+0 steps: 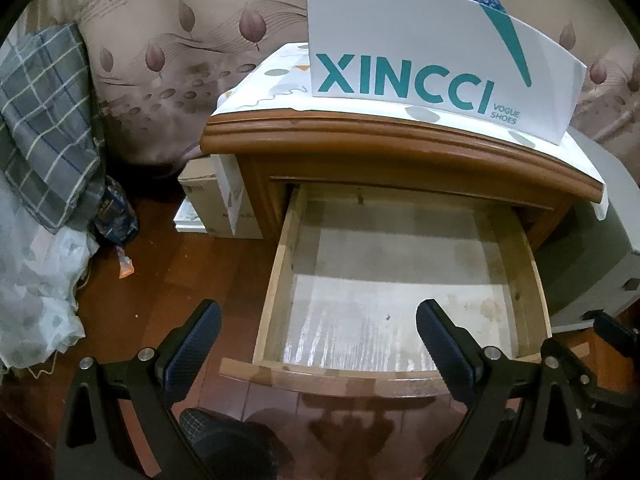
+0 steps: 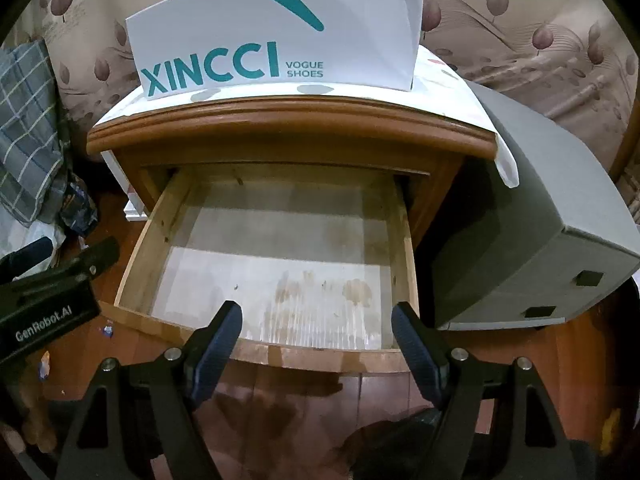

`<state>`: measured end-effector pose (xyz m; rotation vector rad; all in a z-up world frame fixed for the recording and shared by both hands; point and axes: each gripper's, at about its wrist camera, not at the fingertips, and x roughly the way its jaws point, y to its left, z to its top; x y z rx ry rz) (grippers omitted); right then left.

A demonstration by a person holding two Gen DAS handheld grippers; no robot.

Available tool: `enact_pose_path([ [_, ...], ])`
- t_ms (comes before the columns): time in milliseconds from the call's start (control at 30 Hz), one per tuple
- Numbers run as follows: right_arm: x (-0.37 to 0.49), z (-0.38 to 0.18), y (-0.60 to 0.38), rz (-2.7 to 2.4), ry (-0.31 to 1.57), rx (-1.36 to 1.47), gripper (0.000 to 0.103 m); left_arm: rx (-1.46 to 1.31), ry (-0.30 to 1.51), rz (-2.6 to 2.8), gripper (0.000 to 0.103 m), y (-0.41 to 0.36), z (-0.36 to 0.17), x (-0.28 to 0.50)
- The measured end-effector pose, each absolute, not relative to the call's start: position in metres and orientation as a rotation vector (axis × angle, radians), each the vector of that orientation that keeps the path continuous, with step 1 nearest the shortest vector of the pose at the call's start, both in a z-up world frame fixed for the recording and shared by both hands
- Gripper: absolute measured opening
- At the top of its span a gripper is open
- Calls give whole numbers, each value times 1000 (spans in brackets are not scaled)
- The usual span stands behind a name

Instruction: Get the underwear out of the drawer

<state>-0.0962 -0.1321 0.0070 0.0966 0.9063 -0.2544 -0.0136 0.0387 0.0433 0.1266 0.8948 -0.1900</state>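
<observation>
Left gripper spread wide, nothing held; right gripper likewise gaping, empty. Both hover above the pulled-out drawer, whose bottom is bare. No underwear visible there. Removal looks finished; probably close the drawer next.

The right gripper hangs with its jaws wide apart over the pulled-out wooden drawer — nothing between them. A white XINCCI shoe box sits on the nightstand above.

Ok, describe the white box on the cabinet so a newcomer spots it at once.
Find the wooden bedside cabinet with its drawer pulled open. On its cloth-covered top stands the white shoe box. Its large teal XINCCI lettering sets it apart from the plain grey box on the floor beside the cabinet.
</observation>
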Motion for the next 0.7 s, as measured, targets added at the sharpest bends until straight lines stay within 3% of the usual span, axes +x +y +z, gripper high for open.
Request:
enact_pose_path([
  [700, -95, -1, -124, -239, 925, 77, 79, 134, 912, -207, 97, 35, 36, -12],
])
